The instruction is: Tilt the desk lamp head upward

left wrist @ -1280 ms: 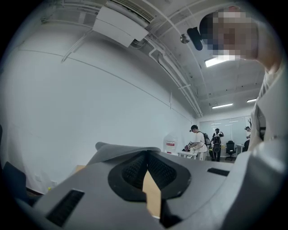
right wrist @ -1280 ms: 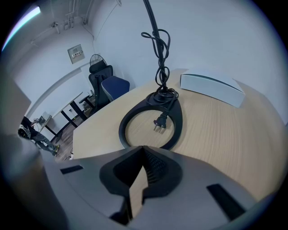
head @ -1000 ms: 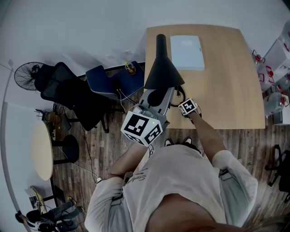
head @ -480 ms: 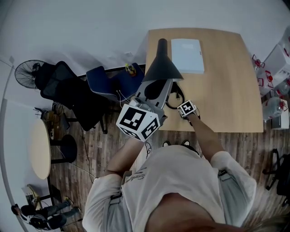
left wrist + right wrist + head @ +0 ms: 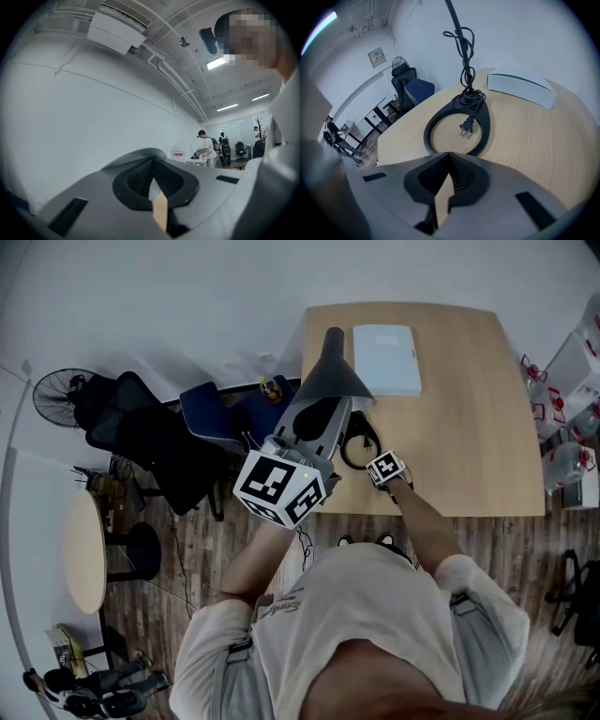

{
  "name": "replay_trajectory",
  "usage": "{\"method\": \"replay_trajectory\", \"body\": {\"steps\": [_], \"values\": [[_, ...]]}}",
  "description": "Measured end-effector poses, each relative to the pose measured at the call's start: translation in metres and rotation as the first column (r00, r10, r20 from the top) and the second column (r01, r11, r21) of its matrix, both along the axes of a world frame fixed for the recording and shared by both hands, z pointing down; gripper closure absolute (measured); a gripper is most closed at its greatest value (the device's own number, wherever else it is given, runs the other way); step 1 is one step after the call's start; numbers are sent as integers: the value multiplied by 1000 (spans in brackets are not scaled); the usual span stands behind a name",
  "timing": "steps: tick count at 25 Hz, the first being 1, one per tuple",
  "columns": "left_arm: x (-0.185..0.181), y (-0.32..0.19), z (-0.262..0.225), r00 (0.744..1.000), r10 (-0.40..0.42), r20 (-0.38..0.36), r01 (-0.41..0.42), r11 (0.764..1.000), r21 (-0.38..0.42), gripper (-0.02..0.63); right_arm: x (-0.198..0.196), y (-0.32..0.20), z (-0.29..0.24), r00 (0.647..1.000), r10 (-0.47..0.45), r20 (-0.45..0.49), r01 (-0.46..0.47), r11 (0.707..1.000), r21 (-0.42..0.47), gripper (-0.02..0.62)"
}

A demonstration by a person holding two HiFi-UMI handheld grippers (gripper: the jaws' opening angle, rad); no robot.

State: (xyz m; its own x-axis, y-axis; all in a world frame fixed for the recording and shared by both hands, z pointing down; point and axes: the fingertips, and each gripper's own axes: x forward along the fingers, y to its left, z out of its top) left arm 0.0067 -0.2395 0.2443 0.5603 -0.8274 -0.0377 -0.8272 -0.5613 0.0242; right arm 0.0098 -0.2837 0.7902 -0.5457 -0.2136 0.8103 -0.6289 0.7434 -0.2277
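Lamp head [image 5: 330,371] at top centre, left gripper [image 5: 153,164] pressed together just below it, right gripper [image 5: 449,157] closed, empty, facing ring base [image 5: 483,123].

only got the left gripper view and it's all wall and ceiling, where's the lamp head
Observer: In the head view the black cone of the lamp head is right above the tip of the left gripper, which reaches in under the shade's rim. I can't tell whether they touch.
Operator: ok, is the lamp plugged in
Observer: No. The right gripper view shows its plug lying loose on the desk, inside the ring-shaped base.
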Motion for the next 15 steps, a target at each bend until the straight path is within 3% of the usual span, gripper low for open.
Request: {"method": "replay_trajectory", "body": {"steps": [15], "values": [[-1, 11, 12, 1000, 18, -9, -18, 1000, -11, 591, 1, 0, -1, 1000, -17, -20, 18, 999, 32, 600]]}}
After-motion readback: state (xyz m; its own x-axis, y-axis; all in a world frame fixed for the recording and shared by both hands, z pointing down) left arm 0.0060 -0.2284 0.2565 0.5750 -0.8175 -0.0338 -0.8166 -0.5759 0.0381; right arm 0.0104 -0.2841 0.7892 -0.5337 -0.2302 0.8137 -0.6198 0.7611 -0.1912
